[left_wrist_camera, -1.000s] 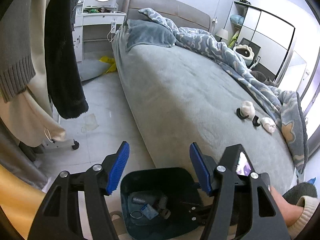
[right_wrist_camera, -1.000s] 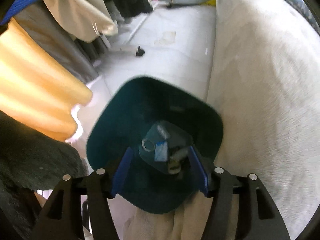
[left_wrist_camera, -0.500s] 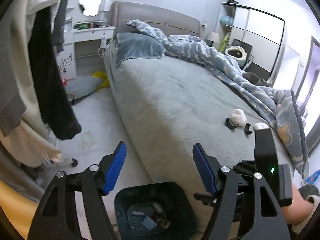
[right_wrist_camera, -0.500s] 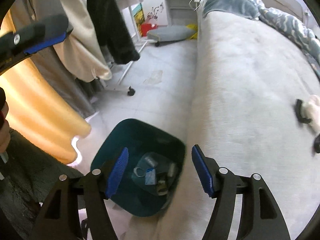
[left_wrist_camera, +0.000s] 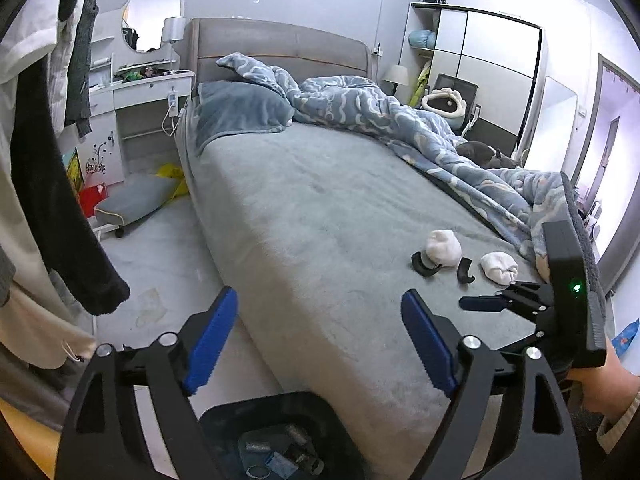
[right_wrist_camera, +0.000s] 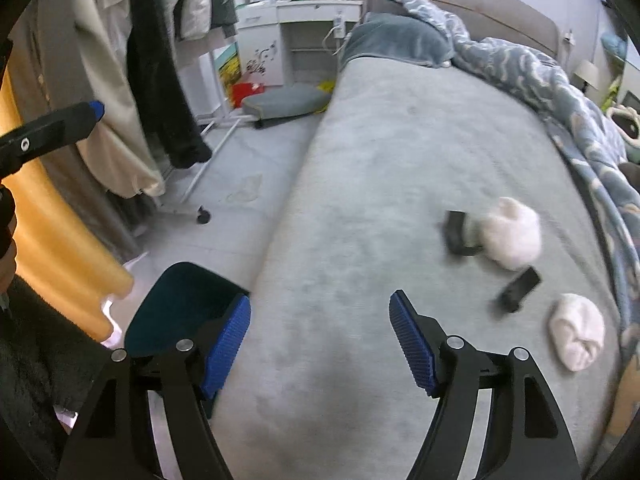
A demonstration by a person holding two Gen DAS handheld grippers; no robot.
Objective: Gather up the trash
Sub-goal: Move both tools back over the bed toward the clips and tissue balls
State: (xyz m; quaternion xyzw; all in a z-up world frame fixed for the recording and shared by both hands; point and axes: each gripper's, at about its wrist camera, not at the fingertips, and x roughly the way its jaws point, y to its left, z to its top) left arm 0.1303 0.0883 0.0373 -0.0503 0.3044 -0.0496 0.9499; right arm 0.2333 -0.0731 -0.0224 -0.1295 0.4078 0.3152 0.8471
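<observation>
A dark teal bin (left_wrist_camera: 224,420) stands on the floor against the grey bed (left_wrist_camera: 320,208), with several bits of trash inside. My left gripper (left_wrist_camera: 320,344) hovers above the bin and the bed edge; its jaws are opening and nothing is between them. My right gripper (right_wrist_camera: 320,344) hangs over the mattress with the bin (right_wrist_camera: 176,312) at its left; its jaws are opening too, with nothing between them. On the bed lie two white wads (right_wrist_camera: 510,232) (right_wrist_camera: 576,332) and two small black pieces (right_wrist_camera: 456,232) (right_wrist_camera: 520,288). The left wrist view also shows the wads (left_wrist_camera: 442,247) (left_wrist_camera: 499,267).
Hanging clothes (left_wrist_camera: 60,200) on a wheeled rack crowd the left side. A grey cushioned stool (left_wrist_camera: 136,200) and a white desk (left_wrist_camera: 140,96) stand further back. A pale scrap (left_wrist_camera: 150,308) lies on the floor. A blue blanket (left_wrist_camera: 400,120) covers the bed's far side.
Both grippers lifted away from the bin and their jaws spread wider. The right wrist view swung from the bin's inside to the bed top, bringing the white wads into sight.
</observation>
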